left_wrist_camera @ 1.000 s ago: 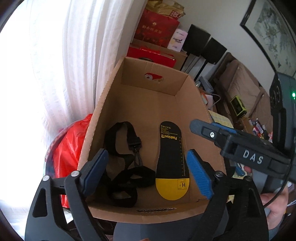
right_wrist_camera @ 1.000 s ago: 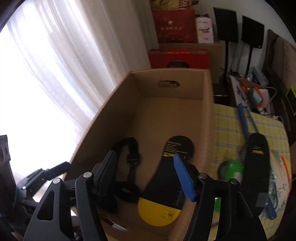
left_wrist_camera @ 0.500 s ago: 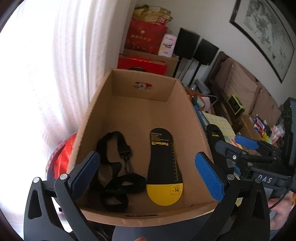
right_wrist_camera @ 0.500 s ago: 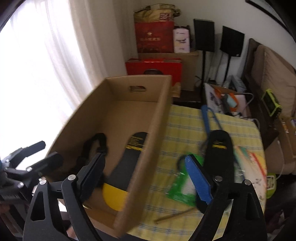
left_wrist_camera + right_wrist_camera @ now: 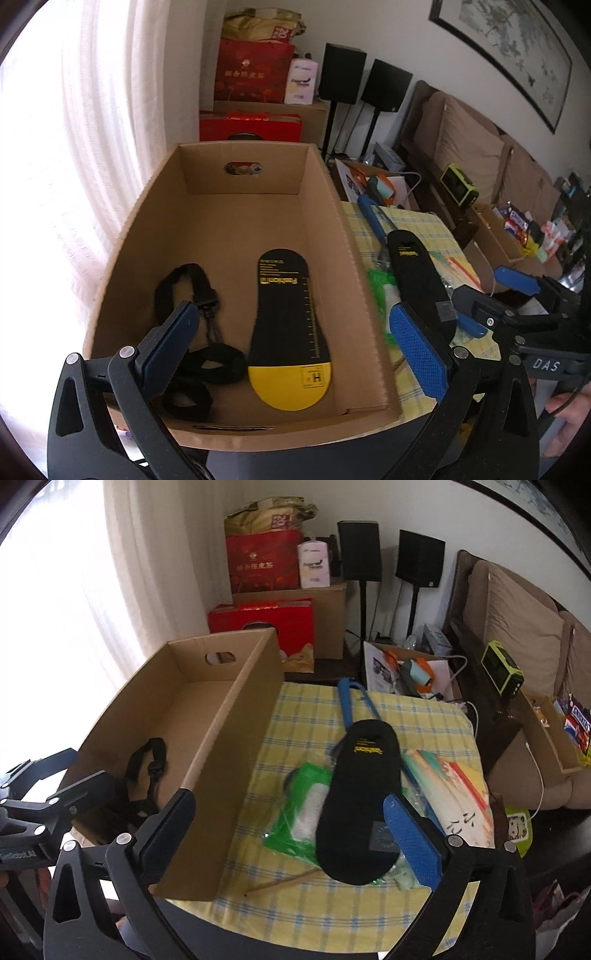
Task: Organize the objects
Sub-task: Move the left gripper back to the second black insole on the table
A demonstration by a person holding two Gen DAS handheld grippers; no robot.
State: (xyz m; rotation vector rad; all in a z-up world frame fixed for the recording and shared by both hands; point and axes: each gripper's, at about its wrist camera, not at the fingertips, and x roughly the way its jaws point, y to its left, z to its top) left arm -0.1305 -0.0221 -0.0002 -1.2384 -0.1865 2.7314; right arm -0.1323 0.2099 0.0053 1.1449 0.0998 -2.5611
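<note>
We note one insole (image 5: 290, 332) and a black strap (image 5: 192, 332) already in the cardboard box (image 5: 354, 295). The second insole (image 5: 364, 801) lies right of the box on the checked surface (image 5: 303, 716), atop a green packet (image 5: 303, 812), long axis running away from us. Our right gripper (image 5: 291, 834) hovers nearest, wide open and empty, the insole's heel just inside its blue finger. Our left gripper (image 5: 295, 350), likewise open and empty, hangs over the box. Only the left view shows the boxed insole; the box wall hides it from the right.

Table under a yellow checked cloth (image 5: 369, 915), cardboard box (image 5: 236, 775) sitting at its left, green packet (image 5: 295, 823), blue tool (image 5: 347, 701), wooden stick (image 5: 284, 882) and papers (image 5: 461, 797) lying to the right
</note>
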